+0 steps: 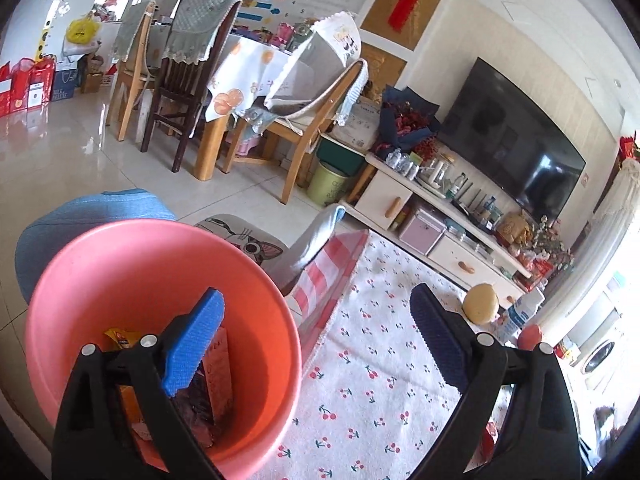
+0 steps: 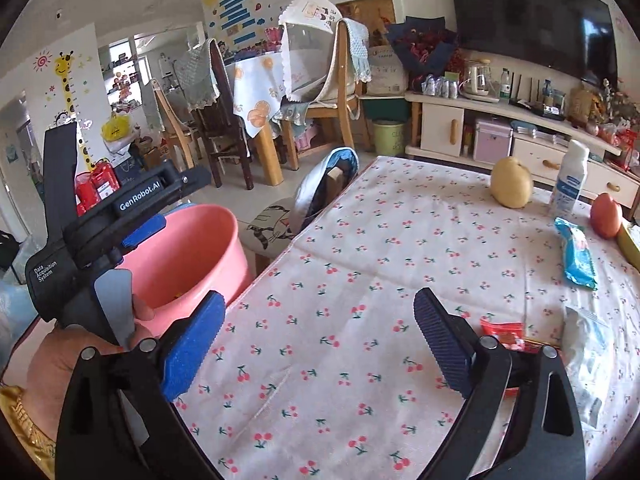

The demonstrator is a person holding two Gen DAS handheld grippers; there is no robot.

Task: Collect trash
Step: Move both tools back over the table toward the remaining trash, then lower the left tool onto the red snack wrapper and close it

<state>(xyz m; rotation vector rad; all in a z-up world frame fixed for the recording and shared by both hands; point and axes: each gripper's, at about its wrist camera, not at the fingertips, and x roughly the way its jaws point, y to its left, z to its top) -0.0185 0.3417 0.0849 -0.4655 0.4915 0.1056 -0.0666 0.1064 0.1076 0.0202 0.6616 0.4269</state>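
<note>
Your right tongs half hide a red wrapper; both left tongs and right gape, the pink bucket of trash under the left.

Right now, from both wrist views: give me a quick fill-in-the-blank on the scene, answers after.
1. The pink bucket already holds some ____.
2. Both the left claw and right claw are ____.
3. The tablecloth is printed with ____.
4. The blue wrapper lies on the ____.

Answers: trash; open; cherries; table

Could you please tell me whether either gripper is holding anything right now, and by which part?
Nothing is held: the left gripper and right gripper both stand open and empty.
</note>
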